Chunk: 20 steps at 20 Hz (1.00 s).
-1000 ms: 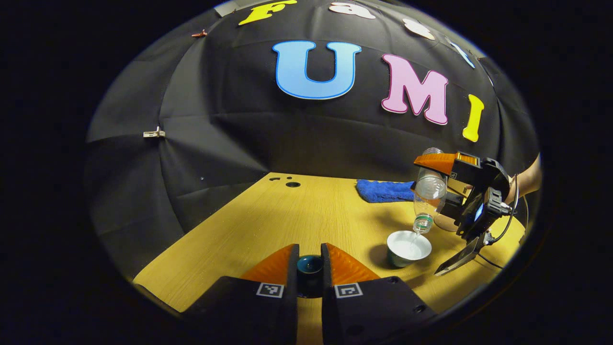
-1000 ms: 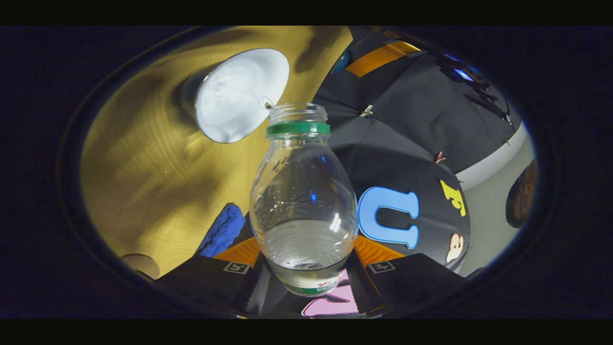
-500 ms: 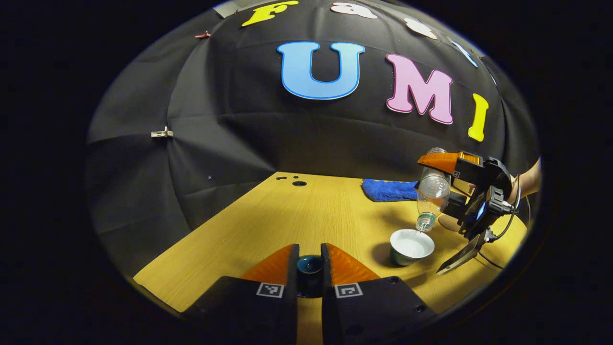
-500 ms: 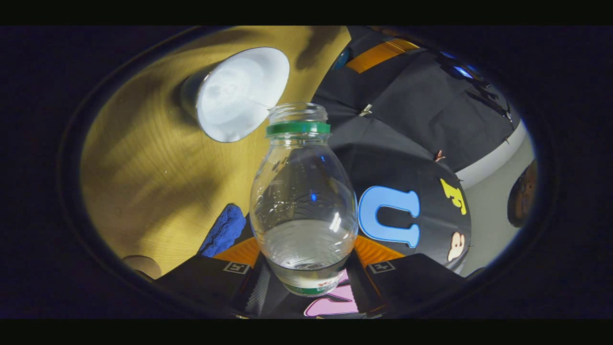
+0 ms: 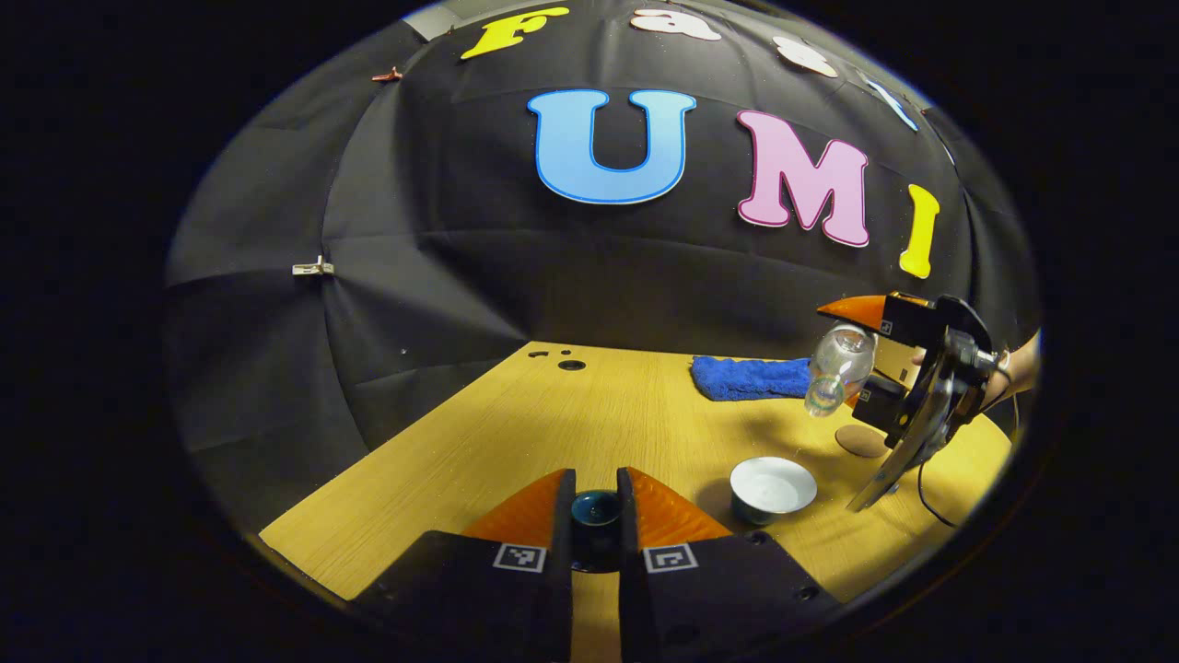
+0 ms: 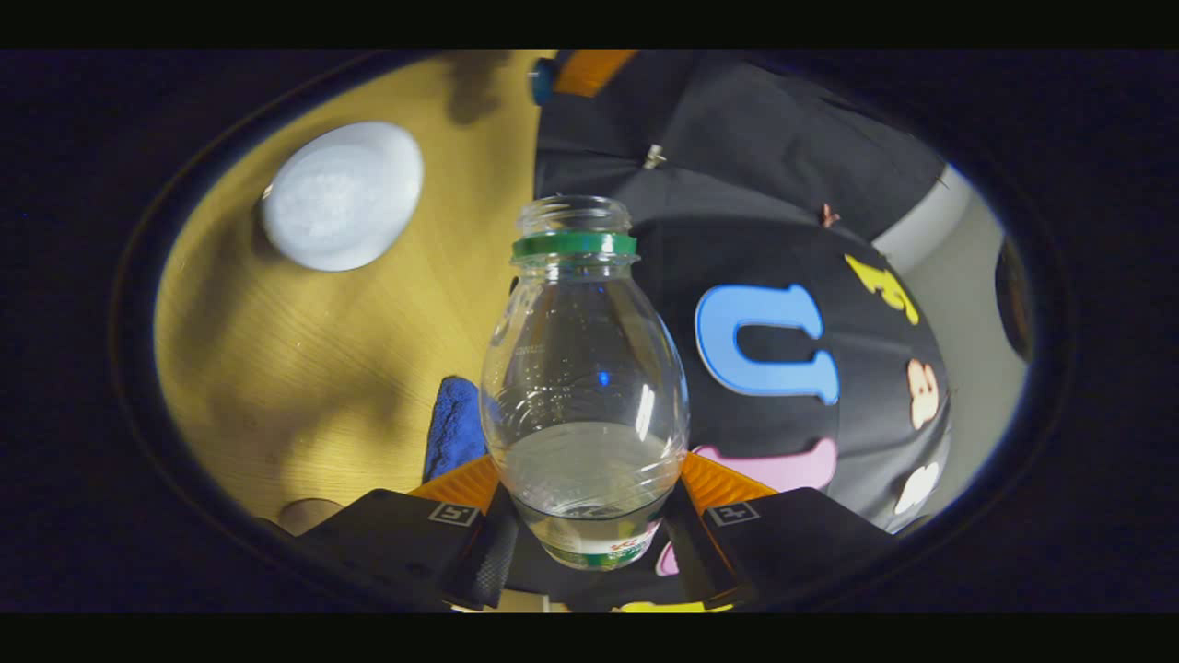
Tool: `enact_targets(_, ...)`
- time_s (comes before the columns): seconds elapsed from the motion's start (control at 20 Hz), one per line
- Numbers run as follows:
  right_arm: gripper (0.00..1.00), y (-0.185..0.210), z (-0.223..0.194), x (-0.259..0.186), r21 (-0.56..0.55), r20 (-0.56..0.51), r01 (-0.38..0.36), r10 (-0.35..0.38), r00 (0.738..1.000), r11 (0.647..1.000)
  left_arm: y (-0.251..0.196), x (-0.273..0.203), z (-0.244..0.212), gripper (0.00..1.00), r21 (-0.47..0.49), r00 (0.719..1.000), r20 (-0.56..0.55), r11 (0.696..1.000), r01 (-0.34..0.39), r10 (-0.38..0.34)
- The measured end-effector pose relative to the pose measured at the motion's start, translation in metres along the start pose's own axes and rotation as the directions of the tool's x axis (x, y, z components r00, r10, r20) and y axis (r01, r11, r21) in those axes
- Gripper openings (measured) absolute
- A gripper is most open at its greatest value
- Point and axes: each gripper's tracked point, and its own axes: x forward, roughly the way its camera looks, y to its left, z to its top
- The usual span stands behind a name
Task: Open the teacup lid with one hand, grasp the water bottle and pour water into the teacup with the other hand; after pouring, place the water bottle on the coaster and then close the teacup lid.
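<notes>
Bottle (image 6: 584, 387) clamped between right gripper (image 6: 584, 502) fingers, lifted clear of open teacup (image 5: 773, 488); left gripper (image 5: 596, 516) fingers pinch lid (image 5: 595, 508) aside, keeping cup uncovered.

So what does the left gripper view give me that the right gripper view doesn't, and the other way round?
Left gripper view: the lid pinched in the left gripper, plus the right gripper seen from outside with the hand holding it. Right gripper view: a close look at the water low in the bottle and its uncapped mouth. Shared: the open teacup, blue cloth, coaster and table.
</notes>
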Motion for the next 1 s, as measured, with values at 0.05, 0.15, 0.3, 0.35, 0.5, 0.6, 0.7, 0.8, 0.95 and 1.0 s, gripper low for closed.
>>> enact_targets(0.05, 0.74, -0.007, -0.001, 0.001, 0.065, -0.035, -0.006, 0.008, 0.999, 0.998, -0.002, -0.001, 0.001, 0.24, 0.002, 1.0, 0.003, 1.0, -0.005, 0.005)
enact_targets(0.15, 0.74, -0.018, -0.015, -0.004, 0.211, -0.106, -0.019, 0.042, 0.994, 0.977, -0.01, -0.003, 0.005, 0.24, 0.003, 1.0, 0.007, 1.0, -0.006, 0.006)
enact_targets(0.3, 0.74, -0.025, -0.041, -0.017, 0.446, -0.199, -0.013, 0.114, 0.973, 0.895, -0.023, -0.003, 0.012, 0.24, -0.004, 1.0, 0.013, 1.0, 0.005, -0.005)
enact_targets(0.35, 0.74, -0.025, -0.048, -0.023, 0.527, -0.22, -0.007, 0.144, 0.965, 0.85, -0.027, -0.003, 0.013, 0.24, -0.006, 1.0, 0.014, 1.0, 0.011, -0.011)
enact_targets(0.5, 0.74, -0.018, -0.059, -0.04, 0.745, -0.232, 0.018, 0.234, 0.944, 0.667, -0.042, 0.001, 0.018, 0.24, -0.005, 0.999, 0.023, 1.0, 0.024, -0.024)
enact_targets(0.6, 0.74, -0.022, -0.066, -0.044, 0.829, -0.226, 0.055, 0.244, 0.943, 0.556, -0.052, 0.003, 0.019, 0.2, -0.002, 0.999, 0.023, 0.999, 0.034, -0.034)
enact_targets(0.7, 0.74, -0.016, -0.075, -0.045, 0.895, -0.223, 0.091, 0.263, 0.939, 0.436, -0.062, 0.003, 0.02, 0.2, -0.01, 0.999, 0.023, 0.999, 0.047, -0.047)
enact_targets(0.8, 0.74, -0.011, -0.082, -0.046, 0.944, -0.219, 0.131, 0.278, 0.935, 0.303, -0.07, 0.005, 0.02, 0.24, -0.024, 0.998, 0.023, 0.998, 0.056, -0.055)
enact_targets(0.95, 0.74, 0.007, -0.096, -0.04, 0.972, -0.231, 0.209, 0.285, 0.93, 0.105, -0.08, 0.005, 0.017, 0.24, -0.049, 0.998, 0.016, 0.997, 0.066, -0.065)
enact_targets(1.0, 0.75, 0.011, -0.099, -0.036, 0.97, -0.244, 0.239, 0.28, 0.929, 0.052, -0.084, 0.007, 0.014, 0.2, -0.064, 0.998, 0.009, 0.996, 0.067, -0.066)
